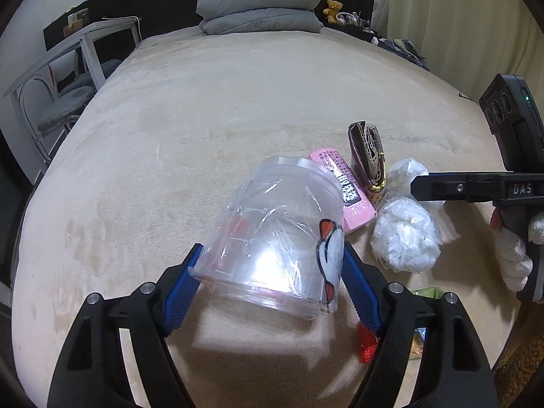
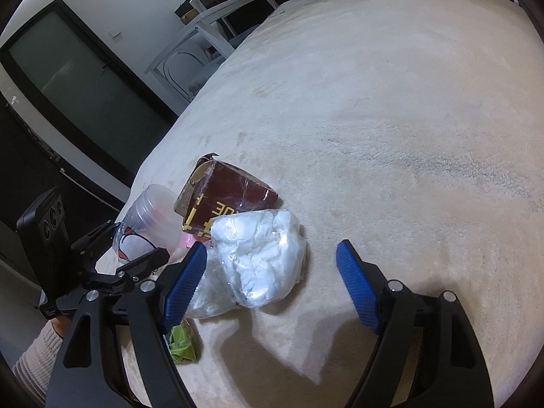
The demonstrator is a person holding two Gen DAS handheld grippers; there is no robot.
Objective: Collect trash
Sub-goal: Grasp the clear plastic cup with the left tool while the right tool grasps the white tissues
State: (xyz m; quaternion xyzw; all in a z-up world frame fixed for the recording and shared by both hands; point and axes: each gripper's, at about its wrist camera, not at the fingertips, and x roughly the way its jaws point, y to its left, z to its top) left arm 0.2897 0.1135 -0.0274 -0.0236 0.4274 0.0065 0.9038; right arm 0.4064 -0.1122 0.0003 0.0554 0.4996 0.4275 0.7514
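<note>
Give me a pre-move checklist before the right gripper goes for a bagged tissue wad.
1. Left gripper grip on clear plastic jar: ok, both blue pads press its sides.
2. Jar attitude: ok, tilted with its open mouth facing away toward the trash.
3. Right gripper open: ok, jaws wide apart and empty.
4. Target in line: ok, bagged tissue wad lies between the right fingers.
5. Neighbours: not ok, brown carton and a second wad touch the target.
6. Green wrapper under the right gripper's finger: cannot tell if it will snag.
</note>
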